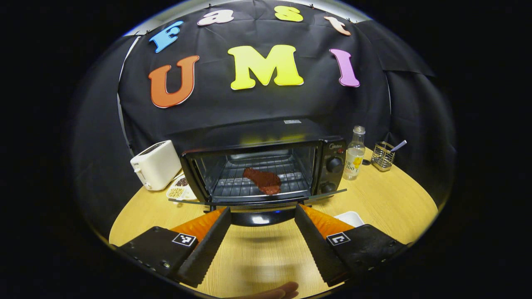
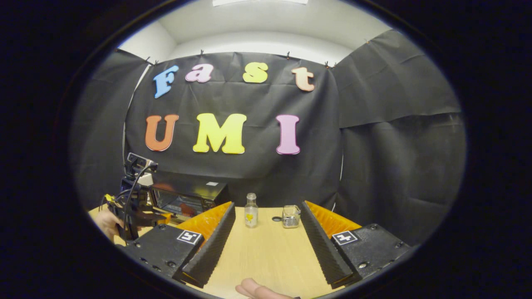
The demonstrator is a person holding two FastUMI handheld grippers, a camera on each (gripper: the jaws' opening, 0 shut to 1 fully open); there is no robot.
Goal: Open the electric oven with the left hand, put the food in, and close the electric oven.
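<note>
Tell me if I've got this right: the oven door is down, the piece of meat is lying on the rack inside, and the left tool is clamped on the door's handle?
Not quite. In the left gripper view the left tool is open and holds nothing, its fingers spread in front of the handle. The rest stands: the oven door is down and the meat lies on the rack.

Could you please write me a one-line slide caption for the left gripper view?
Open left hand-held gripper faces the electric oven, door down, food on its rack.
</note>
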